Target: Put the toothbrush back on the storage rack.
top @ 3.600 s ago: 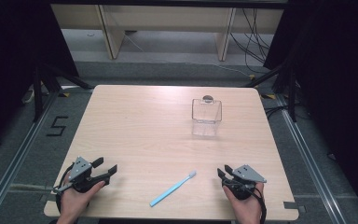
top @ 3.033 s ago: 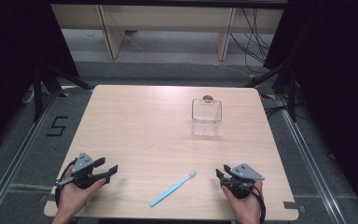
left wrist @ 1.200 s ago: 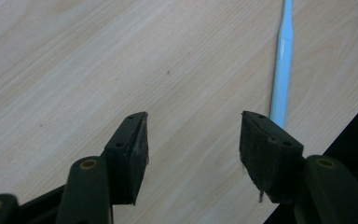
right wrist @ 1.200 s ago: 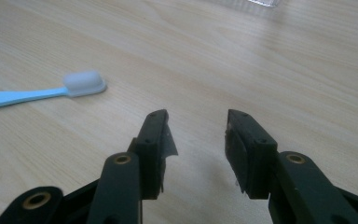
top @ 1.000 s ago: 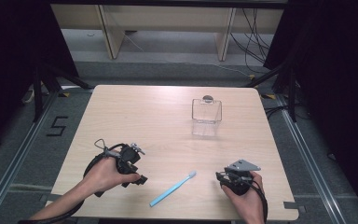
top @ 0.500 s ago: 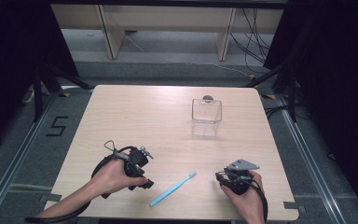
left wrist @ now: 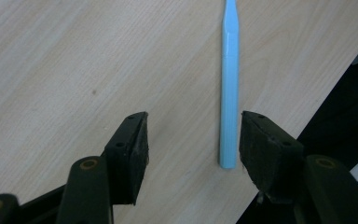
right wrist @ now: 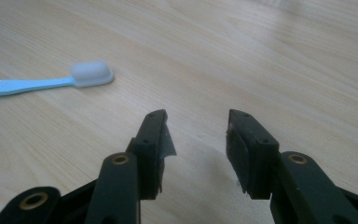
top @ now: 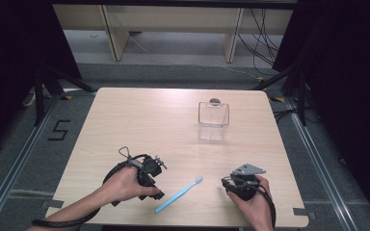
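Observation:
A light blue toothbrush (top: 178, 195) with a white head lies slanted near the table's front edge. My left gripper (top: 155, 190) hangs just left of its handle, jaws open. In the left gripper view the end of the toothbrush handle (left wrist: 229, 93) lies on the wood between the open jaws of the left gripper (left wrist: 193, 135), close to the right-hand jaw, with no pad pressing on it. My right gripper (top: 227, 183) rests to the right of the brush head, open with nothing in it. The right gripper view has the right gripper (right wrist: 196, 126) over bare wood and the toothbrush head (right wrist: 91, 74) off to the left.
A clear plastic box (top: 213, 118) stands at the back right of the wooden table (top: 139, 120), a small dark round thing (top: 214, 101) just behind it. The table's front edge (left wrist: 307, 116) runs close by the handle's end.
My left gripper has moved right from the table's front left corner to the toothbrush handle and dipped slightly. The right gripper has stayed where it was.

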A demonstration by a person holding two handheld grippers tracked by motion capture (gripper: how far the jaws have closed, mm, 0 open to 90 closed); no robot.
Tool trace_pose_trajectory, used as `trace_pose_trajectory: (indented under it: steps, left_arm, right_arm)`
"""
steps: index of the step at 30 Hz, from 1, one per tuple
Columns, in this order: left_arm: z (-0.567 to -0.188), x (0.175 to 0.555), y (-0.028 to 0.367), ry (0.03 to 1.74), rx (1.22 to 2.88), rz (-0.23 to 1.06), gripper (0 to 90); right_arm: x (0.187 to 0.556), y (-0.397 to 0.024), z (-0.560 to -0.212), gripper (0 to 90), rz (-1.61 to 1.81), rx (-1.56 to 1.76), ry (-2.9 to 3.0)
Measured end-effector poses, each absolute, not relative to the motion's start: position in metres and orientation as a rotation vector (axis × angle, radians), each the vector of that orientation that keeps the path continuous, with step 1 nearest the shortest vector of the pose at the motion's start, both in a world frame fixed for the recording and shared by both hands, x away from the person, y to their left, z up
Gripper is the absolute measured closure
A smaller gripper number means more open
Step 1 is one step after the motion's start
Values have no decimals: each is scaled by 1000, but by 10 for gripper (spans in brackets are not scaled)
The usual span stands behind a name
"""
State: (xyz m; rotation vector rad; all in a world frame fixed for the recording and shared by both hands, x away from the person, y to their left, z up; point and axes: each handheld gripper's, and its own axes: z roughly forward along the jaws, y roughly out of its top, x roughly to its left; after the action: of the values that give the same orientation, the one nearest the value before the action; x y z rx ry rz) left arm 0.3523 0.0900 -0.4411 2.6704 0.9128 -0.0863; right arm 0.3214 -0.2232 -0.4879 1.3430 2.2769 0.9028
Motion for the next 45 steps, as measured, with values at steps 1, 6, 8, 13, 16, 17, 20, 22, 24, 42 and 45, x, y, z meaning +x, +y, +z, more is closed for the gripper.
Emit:
trace_pose_trajectory:
  steps: [1,6,8,13,16,17,20,22,24,42,45]
  left_arm:
    - [-441,352,88,915,2672,-87,421]
    - [-439,352,82,882,2700,-79,429]
    - [-439,352,79,870,2710,-81,431]
    - [-440,351,73,849,2723,-96,432]
    - [-442,349,69,838,2726,-98,433]
    - [-442,349,69,834,2728,-101,432]
    - [-442,348,66,825,2732,-100,432]
    - [-442,347,65,818,2733,-101,433]
    - [-442,347,64,814,2737,-104,434]
    - [-442,346,45,776,2750,-104,437]
    - [-442,346,43,755,2764,-105,440]
  right_arm:
    - [321,-223,-488,584,905,1341,2276]
    - [320,-222,-486,584,909,1358,2281]
    - [323,-224,-487,584,911,1279,2279]
    - [320,-222,-487,583,903,1347,2284]
    - [320,-222,-487,583,904,1359,2281]
    - [320,-222,-487,583,906,1362,2279]
    - [321,-222,-487,582,900,1338,2284]
    - [320,-221,-486,582,898,1355,2287]
    - [321,-221,-486,582,896,1349,2287]
    - [322,-221,-483,580,890,1324,2300]
    - [322,-221,-483,580,888,1327,2299]
